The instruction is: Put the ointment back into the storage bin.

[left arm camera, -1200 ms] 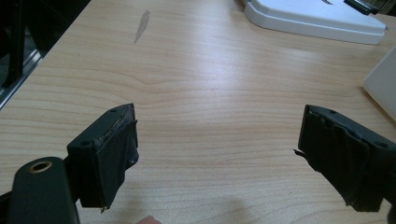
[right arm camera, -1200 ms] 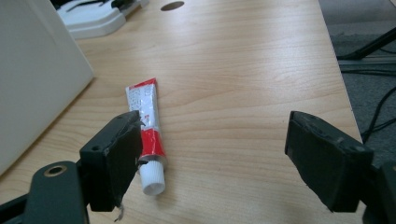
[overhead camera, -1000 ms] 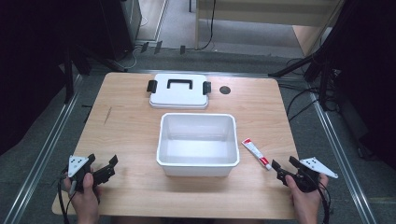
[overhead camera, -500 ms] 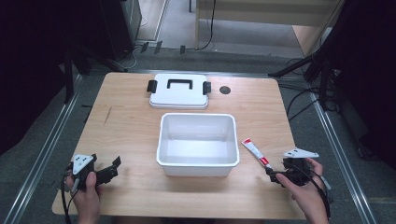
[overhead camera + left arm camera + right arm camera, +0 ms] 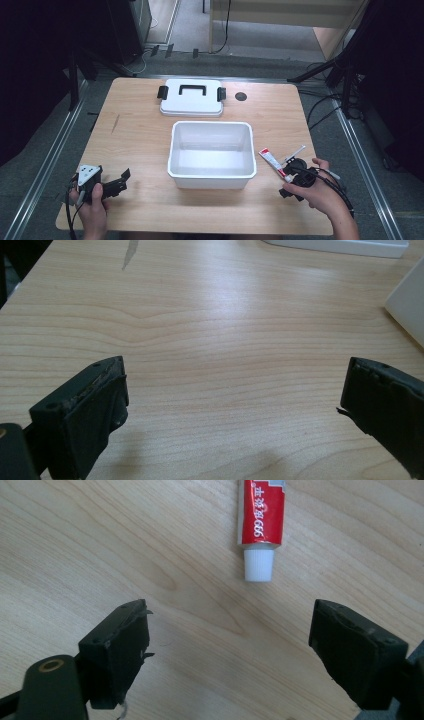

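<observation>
A small red and white tube [image 5: 270, 161] with a white cap [image 5: 259, 566] lies on the table right of the white tub [image 5: 211, 172]. My right gripper [image 5: 290, 180] hovers just short of the tube's capped end, jaws open wide with bare wood between them [image 5: 230, 635]. The tube [image 5: 261, 510] points its cap toward the gap. My left gripper [image 5: 119, 181] rests near the table's front left, open, with nothing between its jaws [image 5: 235, 400]. The tub's corner [image 5: 407, 305] shows at the right edge of the left gripper view.
A white lid [image 5: 192, 97] with a black handle and black clips lies flat behind the tub. A dark round hole [image 5: 241, 96] sits in the tabletop to the lid's right. Cables and stands surround the wooden table [image 5: 135, 135].
My right gripper has turned and moved in toward the tube's capped end. The left gripper shifted slightly forward and right near the front edge.
</observation>
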Action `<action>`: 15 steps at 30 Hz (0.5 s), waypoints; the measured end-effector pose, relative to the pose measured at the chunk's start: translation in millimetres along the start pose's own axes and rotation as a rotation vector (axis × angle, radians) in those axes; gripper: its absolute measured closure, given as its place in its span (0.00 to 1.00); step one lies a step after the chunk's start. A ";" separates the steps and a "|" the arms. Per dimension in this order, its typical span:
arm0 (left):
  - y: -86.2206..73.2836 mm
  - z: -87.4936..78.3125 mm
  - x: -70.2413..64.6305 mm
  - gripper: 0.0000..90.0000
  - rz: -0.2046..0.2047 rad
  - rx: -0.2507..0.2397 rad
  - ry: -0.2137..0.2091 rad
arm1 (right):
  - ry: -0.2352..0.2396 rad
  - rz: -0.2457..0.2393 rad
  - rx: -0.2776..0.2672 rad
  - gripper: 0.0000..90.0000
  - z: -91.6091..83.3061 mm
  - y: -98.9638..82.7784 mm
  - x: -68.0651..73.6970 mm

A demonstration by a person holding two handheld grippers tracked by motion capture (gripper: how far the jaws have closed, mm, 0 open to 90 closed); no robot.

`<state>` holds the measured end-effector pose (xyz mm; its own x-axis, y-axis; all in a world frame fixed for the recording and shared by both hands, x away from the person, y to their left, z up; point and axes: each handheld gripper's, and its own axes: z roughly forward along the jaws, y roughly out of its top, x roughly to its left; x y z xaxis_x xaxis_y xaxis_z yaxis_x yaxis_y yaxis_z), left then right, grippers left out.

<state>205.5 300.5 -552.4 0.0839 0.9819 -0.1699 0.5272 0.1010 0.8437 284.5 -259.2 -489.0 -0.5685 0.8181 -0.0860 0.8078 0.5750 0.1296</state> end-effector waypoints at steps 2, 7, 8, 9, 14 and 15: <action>0.2 0.3 0.8 0.00 -0.006 0.002 -0.007 | -0.001 -0.009 0.030 0.18 0.5 3.6 -2.0; 0.3 0.5 1.4 0.00 -0.011 0.005 -0.012 | 0.002 -0.023 0.097 0.17 4.4 8.9 -3.5; 0.3 0.4 1.7 0.00 -0.012 0.006 -0.014 | 0.010 -0.012 0.126 0.17 5.6 10.4 -3.5; 0.3 0.5 2.0 0.00 -0.013 0.006 -0.016 | 0.010 -0.015 0.127 0.17 6.1 10.8 -4.1; 0.6 0.7 2.6 0.00 -0.021 0.002 -0.024 | -0.008 -0.053 0.164 0.16 4.6 16.1 -6.5; 0.7 0.8 2.5 0.00 -0.021 0.002 -0.024 | -0.013 -0.056 0.169 0.16 3.8 16.8 -6.9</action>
<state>206.8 303.0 -552.6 0.0927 0.9755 -0.1995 0.5303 0.1212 0.8391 302.6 -255.2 -490.0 -0.6126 0.7839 -0.1013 0.7899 0.6117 -0.0433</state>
